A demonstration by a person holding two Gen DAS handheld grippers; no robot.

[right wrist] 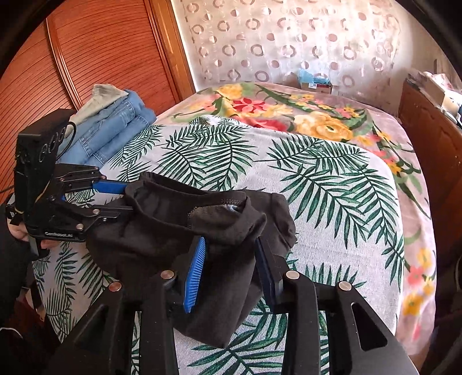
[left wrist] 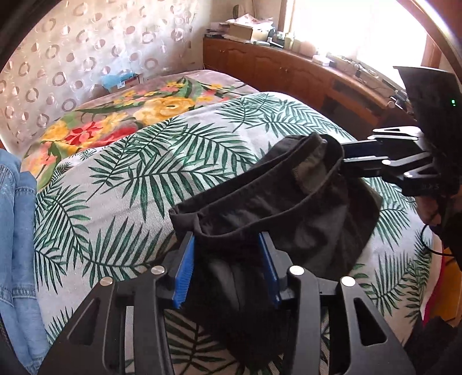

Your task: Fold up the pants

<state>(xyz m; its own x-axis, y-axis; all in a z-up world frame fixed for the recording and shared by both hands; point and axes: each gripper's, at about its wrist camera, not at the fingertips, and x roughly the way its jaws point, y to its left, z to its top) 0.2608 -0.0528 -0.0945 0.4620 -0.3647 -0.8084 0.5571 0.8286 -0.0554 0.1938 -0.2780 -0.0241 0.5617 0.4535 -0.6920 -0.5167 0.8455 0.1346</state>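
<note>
The left gripper [left wrist: 226, 259] sits at the bottom of the left view. Its two blue pads [left wrist: 183, 277] stand apart, with dark cloth between them. The cloth is not squeezed; it hangs loose in the gap. The right gripper [right wrist: 231, 266] looks the same in its own view: two pads [right wrist: 196, 277] apart, cloth lying between them, not pinched.

The pants [left wrist: 277, 199] are black. There is one pair. They lie bunched on the bed, close to both grippers. The pants are stretched from one gripper to the other, so their long way runs left to right across the bed. The open edge with a hem faces up. In the left view the right gripper [left wrist: 343, 161] reaches the far end of the pants. I cannot tell from there how its pads stand. In the right view the left gripper [right wrist: 127, 196] comes in from the left side and meets the other end of the pants [right wrist: 202, 207].

Under the pants is a leaf sheet [left wrist: 121, 202]. Past it lies a flower blanket [left wrist: 138, 106].

Only the right view shows the whole stack of blue jeans [right wrist: 115, 127] and a red-brown wardrobe [right wrist: 101, 49]. Only the left view shows a long wood cupboard [left wrist: 277, 66] under a bright window [left wrist: 355, 26]. Both views show the wall with rings [right wrist: 288, 37].
</note>
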